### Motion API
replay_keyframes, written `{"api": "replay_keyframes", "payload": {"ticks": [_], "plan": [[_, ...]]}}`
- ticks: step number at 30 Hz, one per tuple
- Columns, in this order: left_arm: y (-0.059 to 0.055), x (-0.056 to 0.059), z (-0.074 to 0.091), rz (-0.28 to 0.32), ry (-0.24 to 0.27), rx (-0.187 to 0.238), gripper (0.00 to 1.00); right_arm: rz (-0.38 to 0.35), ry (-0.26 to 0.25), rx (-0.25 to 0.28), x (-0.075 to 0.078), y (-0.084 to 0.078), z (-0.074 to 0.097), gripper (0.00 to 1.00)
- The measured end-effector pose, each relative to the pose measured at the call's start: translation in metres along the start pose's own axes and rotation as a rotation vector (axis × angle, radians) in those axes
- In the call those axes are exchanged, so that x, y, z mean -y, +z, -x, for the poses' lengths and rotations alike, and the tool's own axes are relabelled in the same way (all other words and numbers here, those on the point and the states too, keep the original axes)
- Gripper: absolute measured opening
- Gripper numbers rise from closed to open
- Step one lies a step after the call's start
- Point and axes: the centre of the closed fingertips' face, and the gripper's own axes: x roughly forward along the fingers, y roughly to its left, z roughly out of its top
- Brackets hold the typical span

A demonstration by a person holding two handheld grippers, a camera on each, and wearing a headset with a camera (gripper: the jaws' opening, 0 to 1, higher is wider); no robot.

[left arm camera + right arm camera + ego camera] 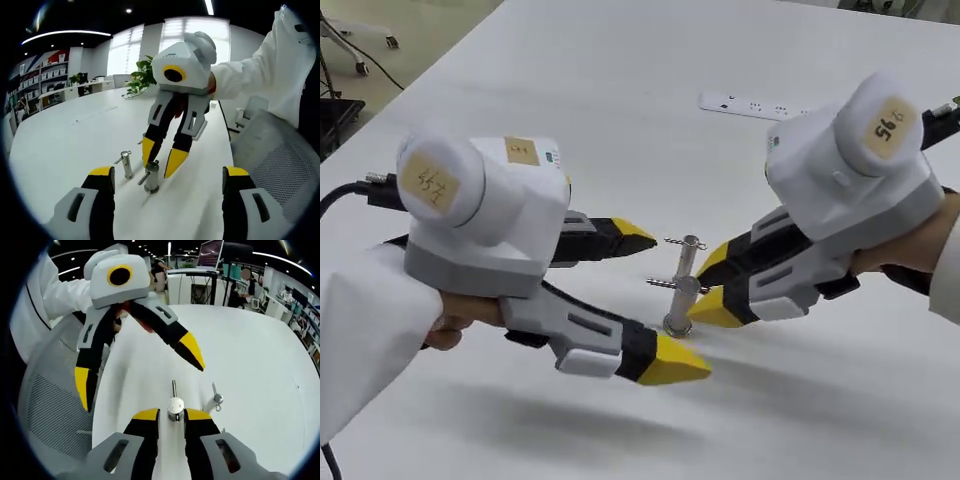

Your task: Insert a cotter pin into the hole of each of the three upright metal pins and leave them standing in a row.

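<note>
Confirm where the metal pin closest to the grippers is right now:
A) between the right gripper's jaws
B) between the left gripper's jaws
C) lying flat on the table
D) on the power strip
A: in the right gripper view the metal pin stands upright between the yellow-tipped jaws of the right gripper, while the left gripper hangs wide open beyond it.

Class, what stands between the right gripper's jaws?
An upright pin stands between the tips of the right gripper, shown in the right gripper view; whether they clamp it is unclear.
</note>
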Motion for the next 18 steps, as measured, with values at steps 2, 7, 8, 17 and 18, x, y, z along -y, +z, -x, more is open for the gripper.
{"api": "replay_keyframes", "payload": {"ticks": [2, 7, 8, 17, 18], "plan": [[-0.002, 0.001, 0.001, 0.006, 0.005, -0.007, 0.99, 0.001, -0.001, -0.002, 0.002, 0.000, -0.003, 0.14], [-0.001, -0.005, 0.003, 0.050, 0.040, 0.018, 0.99, 0.007, -0.004, -0.017, 0.005, -0.002, -0.010, 0.13], [-0.002, -0.005, 0.003, 0.050, 0.041, 0.018, 0.99, 0.007, -0.003, -0.017, 0.005, -0.002, -0.010, 0.12], [-0.008, -0.008, 0.003, 0.073, 0.050, 0.007, 0.97, 0.004, -0.001, -0.025, 0.008, -0.003, -0.015, 0.09], [-0.008, -0.009, 0.002, 0.076, 0.056, 0.006, 0.97, 0.002, 0.000, -0.021, 0.008, -0.003, -0.015, 0.09]]}}
